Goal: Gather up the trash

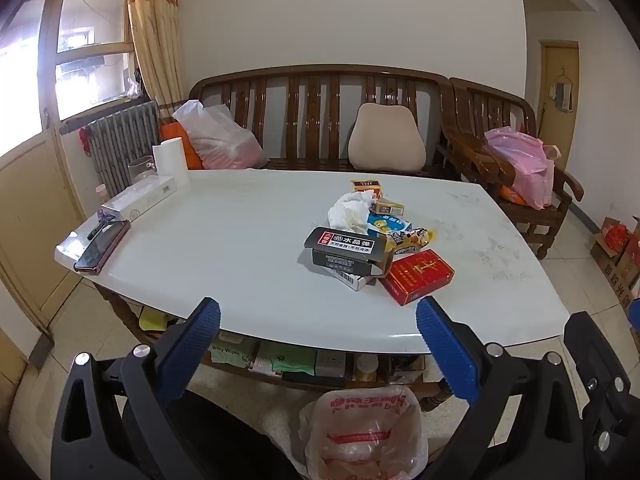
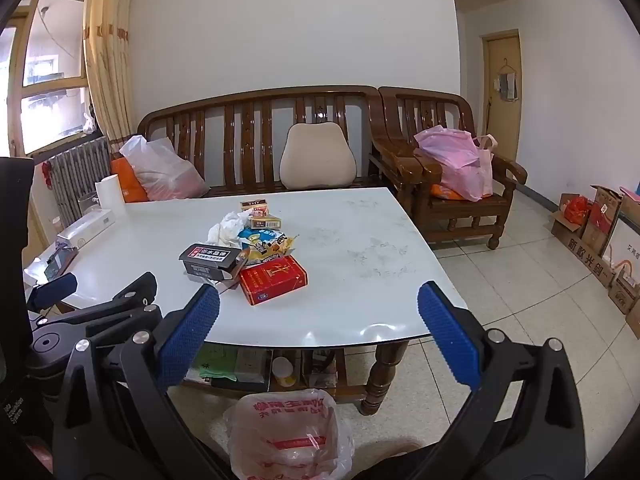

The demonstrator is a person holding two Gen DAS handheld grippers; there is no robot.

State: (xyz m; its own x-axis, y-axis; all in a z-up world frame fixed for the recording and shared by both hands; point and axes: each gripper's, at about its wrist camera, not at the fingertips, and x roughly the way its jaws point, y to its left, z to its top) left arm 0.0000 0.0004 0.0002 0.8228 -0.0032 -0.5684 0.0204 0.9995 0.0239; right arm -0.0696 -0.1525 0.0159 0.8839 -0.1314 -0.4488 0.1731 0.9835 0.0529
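Note:
A pile of trash lies on the white table [image 1: 240, 264]: a red box [image 1: 418, 277], a black box [image 1: 346, 249], a crumpled tissue [image 1: 350, 209], snack wrappers [image 1: 408, 238] and small cartons [image 1: 366, 188]. The pile also shows in the right wrist view, with the red box [image 2: 274, 280] nearest. A bin lined with a printed plastic bag [image 1: 366, 436] stands on the floor below the table's near edge [image 2: 288, 436]. My left gripper [image 1: 318, 316] is open and empty, before the table's near edge. My right gripper [image 2: 318, 312] is open and empty, to its right.
A phone [image 1: 102, 248], white boxes [image 1: 140, 198], a paper roll [image 1: 170, 156] and a glass [image 1: 140, 168] sit at the table's left. A wooden bench [image 1: 320, 120] with a cushion and bags stands behind. An armchair [image 2: 452, 184] and cardboard boxes [image 2: 600, 232] are right.

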